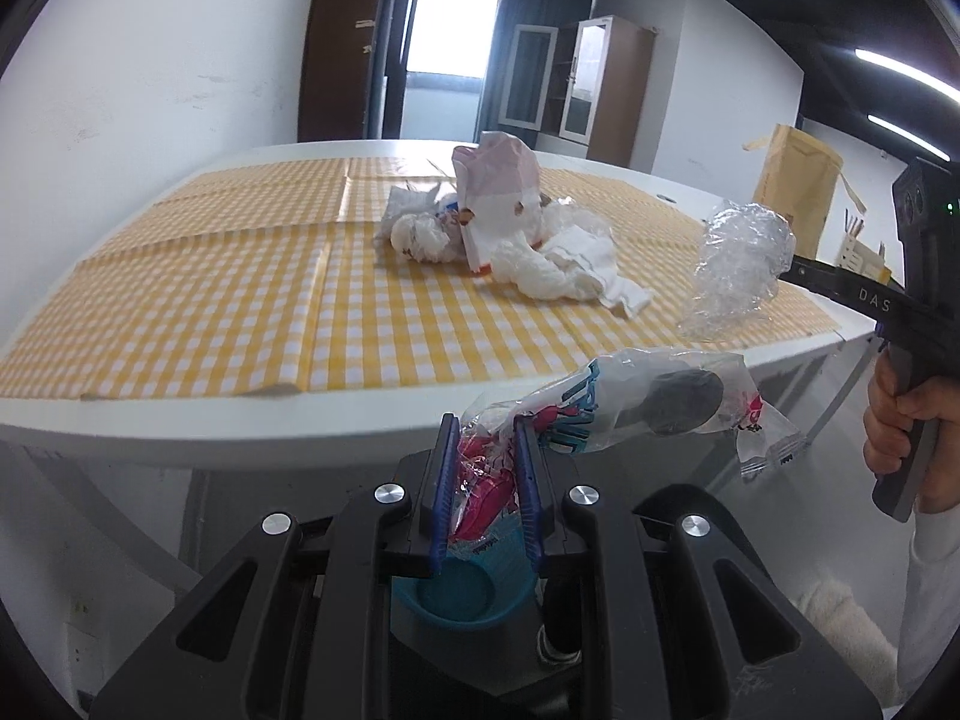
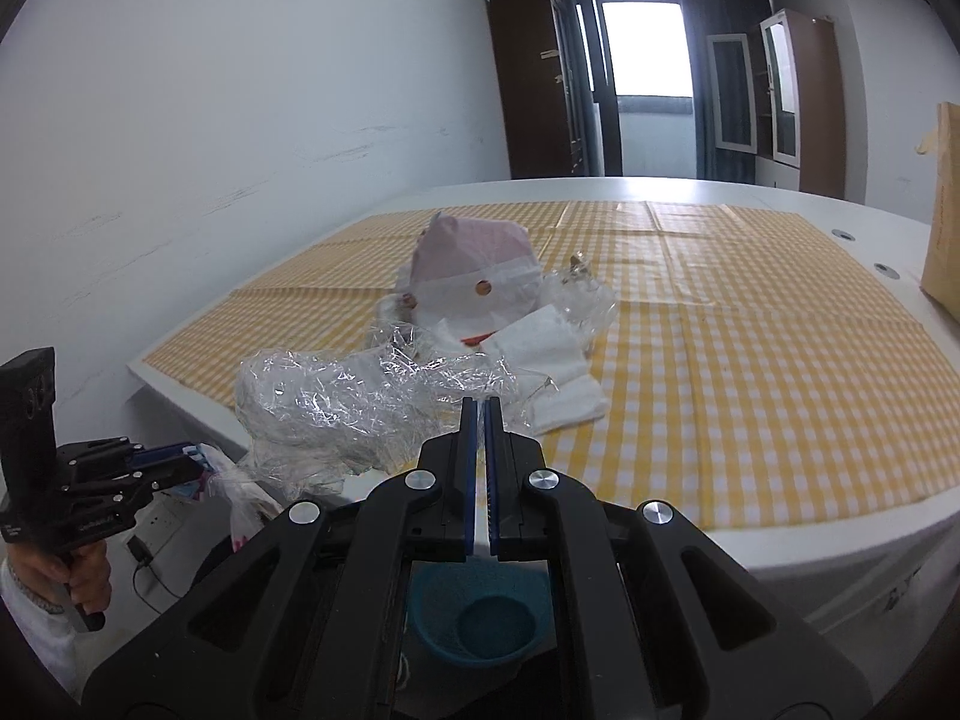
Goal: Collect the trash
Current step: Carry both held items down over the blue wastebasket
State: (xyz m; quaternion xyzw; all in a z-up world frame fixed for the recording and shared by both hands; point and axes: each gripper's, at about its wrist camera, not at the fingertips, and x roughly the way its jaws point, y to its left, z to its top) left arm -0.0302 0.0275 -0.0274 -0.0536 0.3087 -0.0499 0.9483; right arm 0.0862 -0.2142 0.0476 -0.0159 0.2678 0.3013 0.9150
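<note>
1. Your left gripper (image 1: 485, 420) is clamped tight on a printed snack wrapper (image 1: 636, 402), held off the table edge (image 1: 180, 438).
2. Your right gripper (image 2: 479, 405) is pinched closed on crumpled clear plastic (image 2: 336, 402) (its bulk hangs leftward).
3. More trash (image 1: 498, 222) lies mid-tablecloth (image 1: 210, 300).

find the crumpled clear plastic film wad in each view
Left wrist: crumpled clear plastic film wad at right, over the table edge, held by the right gripper.
Right wrist: lower centre-left, just beyond the fingertips.
Shared landmark: pink-and-white paper bag on the yellow checked cloth.
</note>
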